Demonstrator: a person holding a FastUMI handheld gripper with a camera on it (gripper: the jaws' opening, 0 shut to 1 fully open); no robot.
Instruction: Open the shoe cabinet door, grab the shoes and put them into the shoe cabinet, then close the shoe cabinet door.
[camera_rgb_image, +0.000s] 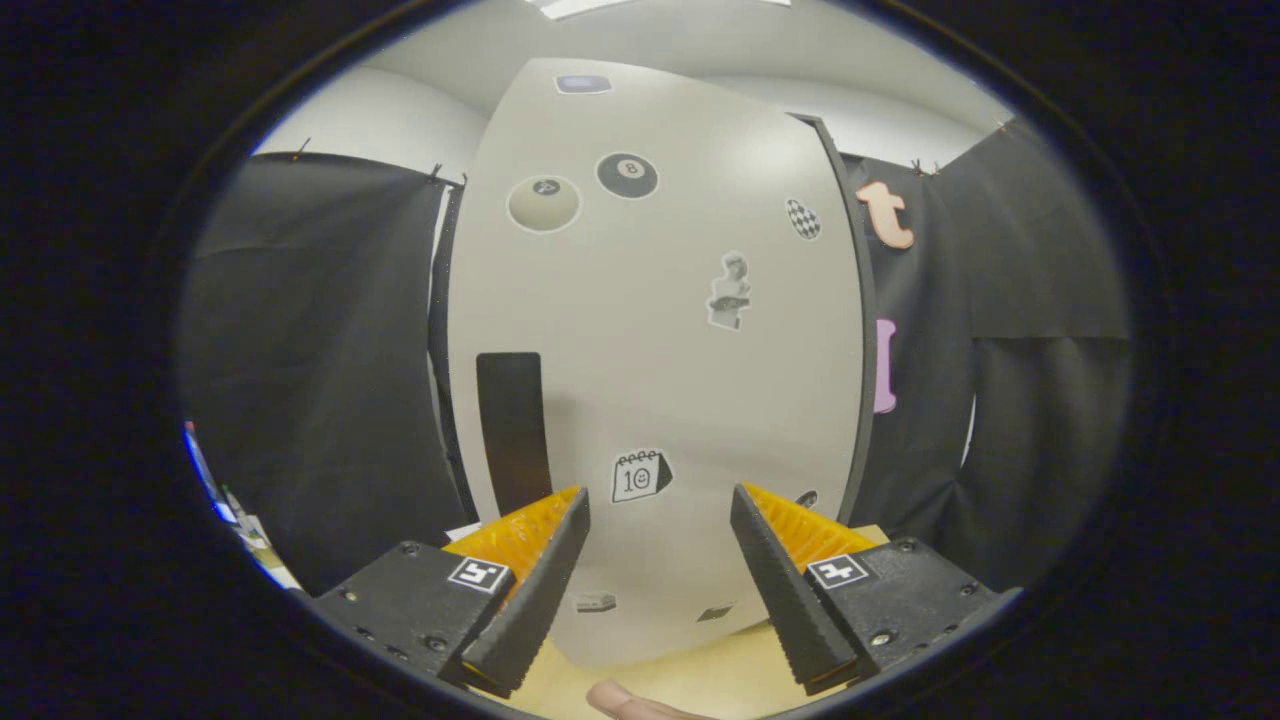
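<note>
Gripper at the bottom centre of the frame, fingers spread apart, nothing between them. A fingertip pokes in at the very bottom edge, below the gap, over the pale wooden floor. Just ahead of the fingers stands the shoe cabinet door, a tall pale flat panel taking up the middle of the frame, closed as far as I can tell, dark edge strip down its right side. Stickers are scattered on it: a calendar one right in the gap above the fingertips, a statue one mid-right, an eight ball and a pale round one up top. The dark vertical slot at lower left of the door, just above the left finger, looks like the pull recess; best place to hook a finger, my guess. The door should be rigid, light and smooth-faced, so a flat pinch would slip; it needs an edge or that slot. Hinge side can't be told, probably right since the slot sits left. The gripper sits slightly right of the slot, so shift left before going in. Shoes aren't anywhere I can point to. Black cloth wall hangs behind on both sides.
</note>
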